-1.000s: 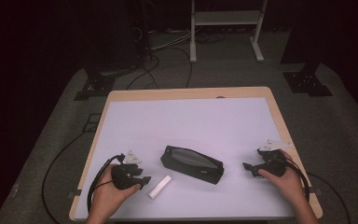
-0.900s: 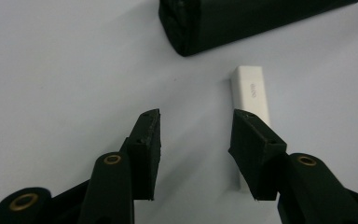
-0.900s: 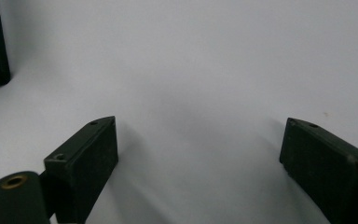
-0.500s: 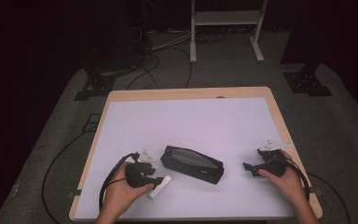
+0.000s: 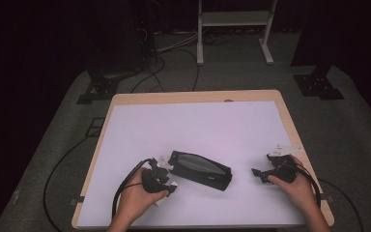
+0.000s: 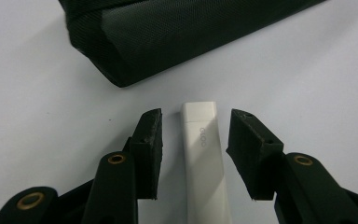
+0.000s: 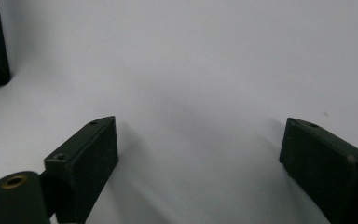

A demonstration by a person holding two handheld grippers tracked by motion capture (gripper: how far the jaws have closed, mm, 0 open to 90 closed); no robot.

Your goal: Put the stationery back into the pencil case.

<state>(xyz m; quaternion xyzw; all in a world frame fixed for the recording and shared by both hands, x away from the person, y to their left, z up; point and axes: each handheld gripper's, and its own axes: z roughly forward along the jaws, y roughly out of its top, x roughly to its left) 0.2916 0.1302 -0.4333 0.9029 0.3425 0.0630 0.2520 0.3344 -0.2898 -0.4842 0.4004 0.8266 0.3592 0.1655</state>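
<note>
White "glo" stick between parted left gripper; right gripper spread.

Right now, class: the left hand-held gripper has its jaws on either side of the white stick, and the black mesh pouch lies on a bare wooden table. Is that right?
Not quite. The left hand-held gripper does straddle the white stick, but the black mesh pouch lies on a white sheet covering the table; wood shows just at the edges. The high view shows it.
</note>
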